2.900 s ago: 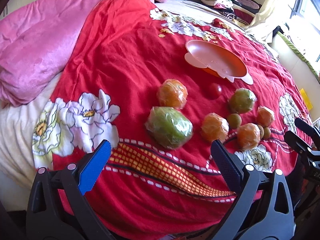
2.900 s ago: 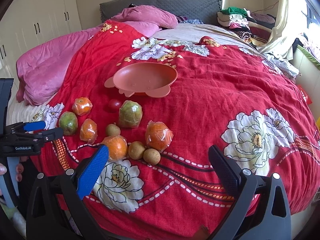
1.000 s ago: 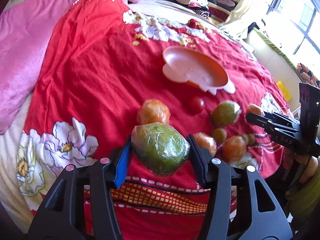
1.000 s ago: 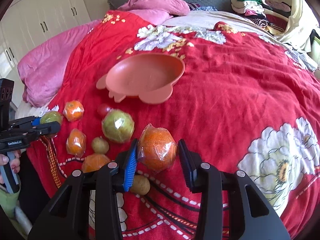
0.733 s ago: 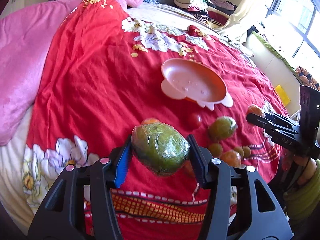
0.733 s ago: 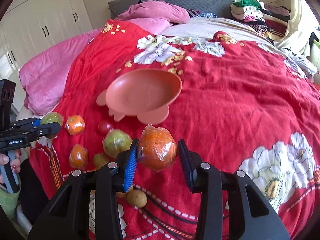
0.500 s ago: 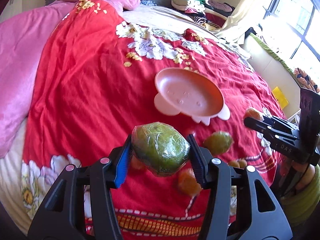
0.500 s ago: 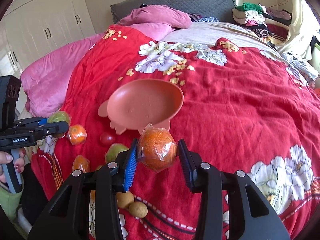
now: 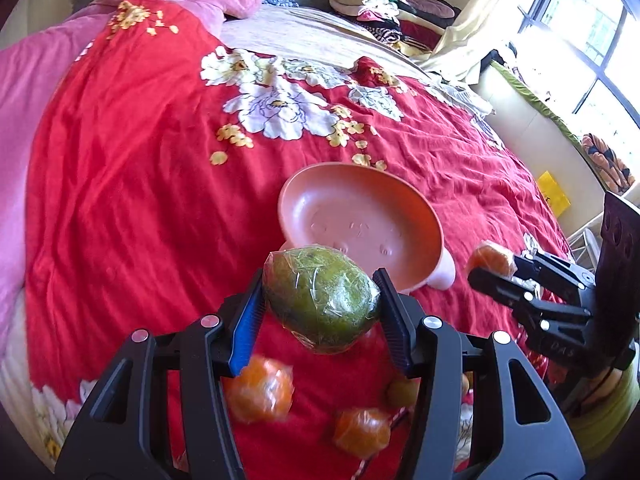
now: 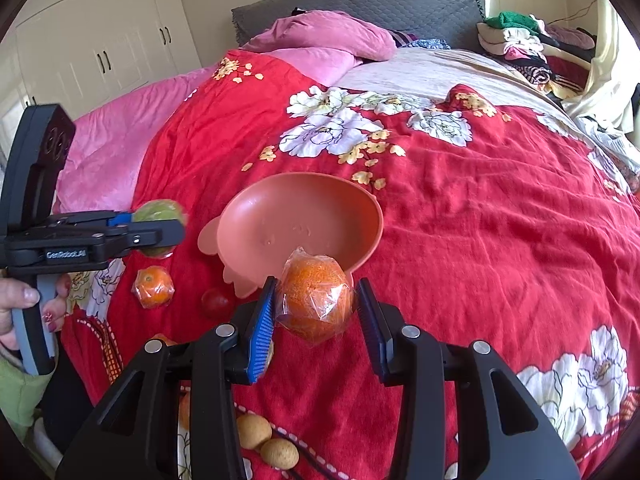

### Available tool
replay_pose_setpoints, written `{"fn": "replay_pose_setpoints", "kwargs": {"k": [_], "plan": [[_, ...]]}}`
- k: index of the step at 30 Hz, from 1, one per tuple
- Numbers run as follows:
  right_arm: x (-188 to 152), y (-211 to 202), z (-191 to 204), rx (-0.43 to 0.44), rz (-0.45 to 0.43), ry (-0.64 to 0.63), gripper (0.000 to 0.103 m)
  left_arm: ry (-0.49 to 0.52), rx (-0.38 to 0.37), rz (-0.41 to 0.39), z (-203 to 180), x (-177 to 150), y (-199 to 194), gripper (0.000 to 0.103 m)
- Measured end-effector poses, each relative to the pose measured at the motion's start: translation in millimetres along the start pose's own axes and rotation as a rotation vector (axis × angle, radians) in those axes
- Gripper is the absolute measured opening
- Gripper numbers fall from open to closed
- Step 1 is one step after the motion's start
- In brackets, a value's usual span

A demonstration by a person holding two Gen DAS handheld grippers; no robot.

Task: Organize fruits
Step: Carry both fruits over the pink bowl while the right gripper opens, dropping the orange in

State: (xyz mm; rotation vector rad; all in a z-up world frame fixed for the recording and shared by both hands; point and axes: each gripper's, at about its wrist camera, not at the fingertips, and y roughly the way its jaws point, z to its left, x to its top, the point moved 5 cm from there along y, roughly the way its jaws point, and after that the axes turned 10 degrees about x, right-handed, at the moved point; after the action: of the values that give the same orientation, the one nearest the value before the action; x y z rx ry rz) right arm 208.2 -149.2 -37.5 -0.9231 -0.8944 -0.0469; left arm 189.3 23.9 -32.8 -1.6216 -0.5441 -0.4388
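Observation:
My left gripper (image 9: 322,300) is shut on a large green fruit in plastic wrap (image 9: 322,298) and holds it in the air just short of the pink bowl (image 9: 362,220). My right gripper (image 10: 318,306) is shut on a wrapped orange (image 10: 316,296), also lifted, right at the near rim of the same bowl (image 10: 300,220). The bowl sits empty on the red flowered bedspread. Each gripper shows in the other's view: the left one (image 10: 158,228) with the green fruit, the right one (image 9: 494,268) with the orange.
Wrapped oranges (image 9: 258,394) (image 9: 362,432) (image 10: 153,286), a small green fruit (image 9: 402,392), a red tomato (image 10: 216,300) and two brown fruits (image 10: 252,430) (image 10: 280,454) lie on the bedspread (image 10: 460,220) near the front. Pink quilt (image 10: 120,136) at left, folded clothes (image 10: 516,44) at back right.
Both grippers closed on their fruit, lifted them off the bedspread and moved forward toward the bowl, which now looms larger in both views.

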Motion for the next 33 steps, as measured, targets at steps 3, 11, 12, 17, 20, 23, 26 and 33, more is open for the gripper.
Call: {"fn": "replay_pose_setpoints", "kwargs": {"k": [3,11,12,17,20,23,26,33], "plan": [[3.6,5.1,-0.1,0.003,0.003,-0.006,0.038,0.009,-0.010,0.004,-5.2,8.5,6.5,0.045],[11.9,16.4,0.9,0.010,0.014,-0.027,0.038,0.049,-0.023,0.027,-19.3,26.1,28.6,0.045],[12.7,17.7,1.1,0.011,0.016,-0.030,0.038,0.049,-0.024,0.032,-19.9,27.4,31.9,0.045],[14.1,28.1,0.1,0.005,0.041,-0.044,0.038,0.052,-0.031,0.055,-22.1,33.4,47.7,0.045],[14.3,34.9,-0.9,0.006,0.052,-0.047,0.038,0.061,-0.031,0.066,-23.7,37.8,55.9,0.045],[14.4,40.9,-1.9,0.009,0.058,-0.047,0.038,0.066,-0.029,0.072,-23.8,40.8,61.6,0.045],[15.0,47.3,-2.6,0.013,0.068,-0.048,0.038,0.073,-0.030,0.075,-24.8,43.7,65.1,0.045],[16.2,59.2,-2.7,0.024,0.087,-0.056,0.038,0.082,-0.031,0.087,-26.2,45.1,73.3,0.045]]}}
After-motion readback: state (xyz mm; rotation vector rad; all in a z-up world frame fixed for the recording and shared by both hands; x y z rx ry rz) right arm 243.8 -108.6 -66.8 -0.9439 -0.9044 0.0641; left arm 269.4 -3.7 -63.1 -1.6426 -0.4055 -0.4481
